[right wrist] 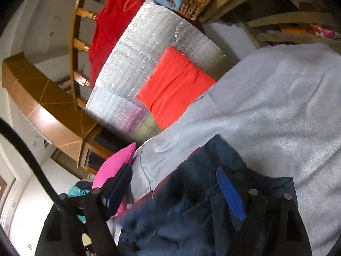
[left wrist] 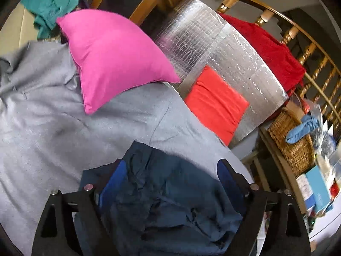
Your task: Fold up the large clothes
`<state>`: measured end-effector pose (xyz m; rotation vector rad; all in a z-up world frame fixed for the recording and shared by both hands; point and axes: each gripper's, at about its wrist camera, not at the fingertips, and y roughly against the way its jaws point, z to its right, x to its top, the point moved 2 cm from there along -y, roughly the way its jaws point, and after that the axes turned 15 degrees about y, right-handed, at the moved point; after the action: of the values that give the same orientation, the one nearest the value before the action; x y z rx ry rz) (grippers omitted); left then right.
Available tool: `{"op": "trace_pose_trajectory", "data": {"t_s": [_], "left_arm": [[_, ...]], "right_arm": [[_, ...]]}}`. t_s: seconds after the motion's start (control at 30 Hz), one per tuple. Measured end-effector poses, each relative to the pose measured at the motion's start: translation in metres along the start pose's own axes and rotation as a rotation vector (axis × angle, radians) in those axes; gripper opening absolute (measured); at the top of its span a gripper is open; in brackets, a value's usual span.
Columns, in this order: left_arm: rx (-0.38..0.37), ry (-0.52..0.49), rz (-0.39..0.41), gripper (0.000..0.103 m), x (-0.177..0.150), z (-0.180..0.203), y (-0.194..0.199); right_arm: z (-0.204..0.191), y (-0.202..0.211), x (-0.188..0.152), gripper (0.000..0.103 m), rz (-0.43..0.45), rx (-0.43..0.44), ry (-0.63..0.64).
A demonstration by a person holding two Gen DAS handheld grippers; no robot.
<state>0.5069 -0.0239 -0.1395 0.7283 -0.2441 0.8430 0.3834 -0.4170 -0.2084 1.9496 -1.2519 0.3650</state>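
A crumpled dark navy garment lies on a grey blanket. My left gripper is open, its blue-padded fingers wide apart on either side of the bunched navy cloth. In the right wrist view the same navy garment fills the space between the fingers of my right gripper, which is also open; its right pad rests over the cloth. The grey blanket spreads to the right there.
A pink pillow and a red cushion lie beyond the garment, against a silver foil-covered panel. A red cloth hangs on a wooden railing. A wicker basket stands at right. Teal clothes are piled at far left.
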Motion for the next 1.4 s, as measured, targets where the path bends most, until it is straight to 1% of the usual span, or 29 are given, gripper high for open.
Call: {"op": "trace_pose_trajectory", "data": {"t_s": [0.07, 0.1, 0.13, 0.17, 0.2, 0.23, 0.3, 0.37, 0.4, 0.53, 0.63, 0.7, 0.73, 0.8, 0.87, 0.9, 0.97, 1.03, 1.1, 1.13, 1.17, 1.2, 1.23, 1.3, 1.33, 1.37, 1.4], "left_arm": [[0.04, -0.012, -0.026, 0.088, -0.007, 0.0, -0.003], [0.074, -0.017, -0.047, 0.088, -0.012, -0.002, -0.006], [0.103, -0.02, -0.061, 0.088, -0.014, -0.004, -0.008], [0.143, -0.025, -0.079, 0.088, -0.018, -0.007, -0.011], [0.164, -0.03, -0.089, 0.088, -0.021, -0.009, -0.012], [0.184, -0.037, -0.098, 0.088, -0.025, -0.011, -0.014], [0.25, -0.048, -0.115, 0.088, -0.03, -0.019, -0.018], [0.317, -0.065, -0.134, 0.088, -0.035, -0.026, -0.023], [0.346, -0.081, -0.133, 0.088, -0.037, -0.027, -0.024], [0.415, -0.146, -0.137, 0.088, -0.036, -0.027, -0.027], [0.451, -0.163, -0.137, 0.088, -0.032, -0.03, -0.03], [0.481, -0.166, -0.139, 0.088, -0.029, -0.035, -0.028], [0.49, -0.167, -0.138, 0.088, -0.027, -0.038, -0.029], [0.505, -0.17, -0.138, 0.088, -0.023, -0.043, -0.028], [0.513, -0.167, -0.139, 0.088, -0.02, -0.047, -0.025], [0.514, -0.163, -0.141, 0.088, -0.019, -0.049, -0.024], [0.512, -0.153, -0.152, 0.088, -0.017, -0.053, -0.025], [0.512, -0.148, -0.168, 0.088, -0.016, -0.056, -0.025], [0.519, -0.14, -0.174, 0.088, -0.015, -0.06, -0.023], [0.519, -0.136, -0.177, 0.088, -0.015, -0.062, -0.02], [0.52, -0.13, -0.18, 0.088, -0.014, -0.063, -0.019], [0.529, -0.122, -0.181, 0.088, -0.014, -0.064, -0.017], [0.528, -0.12, -0.179, 0.088, -0.013, -0.065, -0.015], [0.537, -0.116, -0.177, 0.088, -0.012, -0.067, -0.012], [0.542, -0.116, -0.181, 0.088, -0.013, -0.068, -0.012], [0.55, -0.119, -0.194, 0.088, -0.014, -0.069, -0.014], [0.559, -0.123, -0.212, 0.088, -0.016, -0.071, -0.018]], "right_arm": [[-0.01, 0.0, -0.005, 0.084, -0.045, -0.021, 0.047], [-0.015, -0.002, -0.008, 0.081, -0.062, -0.032, 0.068], [-0.019, -0.003, -0.012, 0.073, -0.083, -0.051, 0.095], [-0.023, -0.006, -0.017, 0.067, -0.109, -0.076, 0.123], [-0.024, -0.006, -0.02, 0.056, -0.128, -0.087, 0.14], [-0.026, -0.01, -0.024, 0.05, -0.154, -0.103, 0.159], [-0.03, -0.016, -0.032, 0.05, -0.181, -0.116, 0.176], [-0.036, -0.025, -0.038, 0.05, -0.215, -0.093, 0.188], [-0.043, -0.033, -0.042, 0.05, -0.251, -0.075, 0.202], [-0.077, -0.061, -0.058, 0.05, -0.333, -0.028, 0.277], [-0.097, -0.087, -0.065, 0.05, -0.388, -0.014, 0.286], [-0.109, -0.113, -0.069, 0.05, -0.436, -0.035, 0.288], [-0.111, -0.13, -0.072, 0.05, -0.466, -0.064, 0.28], [-0.102, -0.168, -0.078, 0.051, -0.52, -0.153, 0.254], [-0.083, -0.196, -0.086, 0.05, -0.579, -0.21, 0.223], [-0.076, -0.202, -0.086, 0.05, -0.586, -0.211, 0.189], [-0.074, -0.198, -0.081, 0.05, -0.563, -0.196, 0.144], [-0.077, -0.186, -0.077, 0.05, -0.536, -0.165, 0.158], [-0.077, -0.167, -0.069, 0.05, -0.469, -0.152, 0.171], [-0.072, -0.15, -0.06, 0.05, -0.411, -0.155, 0.162], [-0.068, -0.139, -0.055, 0.05, -0.38, -0.166, 0.152], [-0.061, -0.128, -0.047, 0.05, -0.348, -0.194, 0.143], [-0.054, -0.118, -0.041, 0.05, -0.318, -0.245, 0.143], [-0.032, -0.107, -0.034, 0.05, -0.298, -0.374, 0.152], [-0.016, -0.106, -0.035, 0.05, -0.312, -0.436, 0.142], [0.004, -0.111, -0.039, 0.05, -0.356, -0.475, 0.114], [0.022, -0.119, -0.048, 0.051, -0.418, -0.46, 0.072]]}}
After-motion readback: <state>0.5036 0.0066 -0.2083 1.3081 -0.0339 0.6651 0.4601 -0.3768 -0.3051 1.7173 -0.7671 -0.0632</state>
